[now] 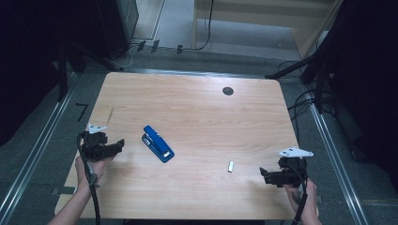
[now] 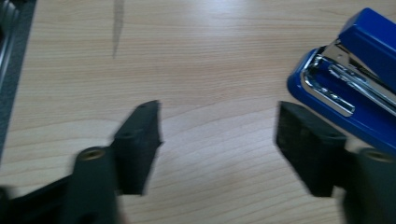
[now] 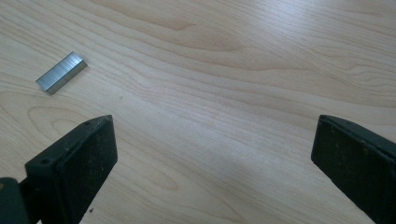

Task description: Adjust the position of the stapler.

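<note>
item: blue stapler (image 1: 157, 143), lay left of centre on the tabletop (image 1: 197, 103), untouched. item: staple strip (image 1: 231, 166), small, probably metal, lower right. left tool (image 1: 121, 143), lower left, jaws apart, just beside the stapler. right tool (image 1: 262, 174), lower right, jaws wide apart, empty, near the strip.

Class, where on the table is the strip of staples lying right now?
In the high view the strip of staples lies flat on the table, right of the blue stapler and just left of the right gripper, whose fingers stand open short of it.
</note>
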`<action>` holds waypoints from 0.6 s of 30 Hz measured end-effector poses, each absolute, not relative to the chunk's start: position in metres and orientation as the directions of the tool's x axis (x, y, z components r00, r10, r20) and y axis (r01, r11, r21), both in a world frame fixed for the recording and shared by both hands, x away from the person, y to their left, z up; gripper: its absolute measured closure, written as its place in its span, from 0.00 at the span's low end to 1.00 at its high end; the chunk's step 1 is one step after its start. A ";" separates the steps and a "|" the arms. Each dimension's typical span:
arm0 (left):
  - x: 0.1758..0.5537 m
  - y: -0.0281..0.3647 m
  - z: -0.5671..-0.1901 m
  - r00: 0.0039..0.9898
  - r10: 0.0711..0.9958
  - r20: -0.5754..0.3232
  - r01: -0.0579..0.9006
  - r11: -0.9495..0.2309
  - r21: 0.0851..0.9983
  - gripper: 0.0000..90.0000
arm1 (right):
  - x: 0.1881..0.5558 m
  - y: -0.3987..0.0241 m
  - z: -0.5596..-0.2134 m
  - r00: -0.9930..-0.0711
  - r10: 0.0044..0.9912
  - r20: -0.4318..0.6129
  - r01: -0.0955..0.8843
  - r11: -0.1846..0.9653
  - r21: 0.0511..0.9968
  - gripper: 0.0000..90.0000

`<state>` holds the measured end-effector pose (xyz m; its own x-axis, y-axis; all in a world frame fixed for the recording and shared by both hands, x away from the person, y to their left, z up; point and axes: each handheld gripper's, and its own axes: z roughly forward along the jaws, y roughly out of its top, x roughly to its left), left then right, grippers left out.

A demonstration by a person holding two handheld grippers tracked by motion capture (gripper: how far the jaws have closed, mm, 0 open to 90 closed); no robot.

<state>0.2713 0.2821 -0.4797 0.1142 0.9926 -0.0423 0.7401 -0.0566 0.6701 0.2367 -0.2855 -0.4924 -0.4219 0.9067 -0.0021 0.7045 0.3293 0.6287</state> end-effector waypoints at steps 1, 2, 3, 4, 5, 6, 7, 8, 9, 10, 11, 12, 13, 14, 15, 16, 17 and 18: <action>0.272 0.280 -0.481 0.138 0.990 -0.041 0.739 -0.076 0.669 0.42 | 0.237 -0.285 -0.493 -0.428 0.904 0.000 0.703 0.333 0.628 0.01; 0.272 0.280 -0.481 0.138 0.990 -0.041 0.739 -0.076 0.669 0.46 | 0.237 -0.285 -0.493 -0.428 0.904 0.000 0.703 0.333 0.628 0.01; 0.272 0.277 -0.482 0.166 0.986 -0.024 0.732 -0.107 0.673 0.48 | 0.237 -0.284 -0.493 -0.430 0.903 -0.007 0.707 0.342 0.619 0.01; 0.272 0.276 -0.482 0.178 0.984 -0.021 0.727 -0.117 0.677 0.51 | 0.236 -0.284 -0.493 -0.430 0.903 -0.008 0.707 0.342 0.618 0.01; 0.272 0.274 -0.482 0.185 0.983 -0.016 0.724 -0.125 0.678 0.56 | 0.236 -0.284 -0.493 -0.433 0.901 -0.011 0.705 0.347 0.618 0.01; 0.273 0.273 -0.482 0.190 0.982 -0.011 0.719 -0.132 0.682 0.58 | 0.235 -0.284 -0.493 -0.436 0.900 -0.016 0.704 0.352 0.617 0.01; 0.273 0.271 -0.482 0.200 0.980 -0.010 0.716 -0.139 0.684 0.63 | 0.235 -0.284 -0.493 -0.437 0.899 -0.018 0.703 0.354 0.616 0.01; 0.273 0.271 -0.482 0.200 0.980 -0.010 0.716 -0.139 0.684 0.65 | 0.235 -0.284 -0.493 -0.437 0.899 -0.018 0.703 0.354 0.616 0.01; 0.276 0.265 -0.483 0.222 0.975 0.007 0.707 -0.166 0.687 0.70 | 0.234 -0.285 -0.493 -0.430 0.903 -0.021 0.707 0.351 0.614 0.01; 0.276 0.263 -0.484 0.229 0.973 0.010 0.706 -0.173 0.687 0.73 | 0.234 -0.285 -0.493 -0.429 0.903 -0.021 0.706 0.350 0.615 0.01; 0.278 0.260 -0.484 0.236 0.971 0.024 0.703 -0.188 0.686 0.75 | 0.234 -0.286 -0.493 -0.430 0.902 -0.022 0.706 0.351 0.615 0.01; 0.280 0.257 -0.486 0.246 0.969 0.029 0.700 -0.199 0.686 0.79 | 0.233 -0.286 -0.493 -0.424 0.905 -0.021 0.708 0.347 0.615 0.01; 0.281 0.255 -0.486 0.254 0.966 0.036 0.700 -0.210 0.682 0.82 | 0.233 -0.287 -0.493 -0.423 0.906 -0.022 0.709 0.346 0.615 0.01; 0.281 0.255 -0.486 0.254 0.966 0.036 0.700 -0.210 0.682 0.84 | 0.233 -0.287 -0.493 -0.423 0.906 -0.022 0.709 0.346 0.615 0.01; 0.284 0.250 -0.489 0.263 0.963 0.054 0.695 -0.228 0.682 0.86 | 0.233 -0.288 -0.493 -0.426 0.904 -0.023 0.705 0.348 0.618 0.01; 0.284 0.250 -0.489 0.263 0.963 0.054 0.695 -0.228 0.682 0.88 | 0.233 -0.288 -0.493 -0.426 0.904 -0.023 0.705 0.348 0.618 0.01; 0.288 0.247 -0.491 0.269 0.961 0.070 0.694 -0.244 0.677 0.89 | 0.233 -0.288 -0.492 -0.426 0.905 -0.022 0.706 0.348 0.616 0.01; 0.288 0.247 -0.491 0.269 0.961 0.070 0.694 -0.244 0.677 0.90 | 0.233 -0.288 -0.492 -0.426 0.905 -0.022 0.706 0.348 0.616 0.01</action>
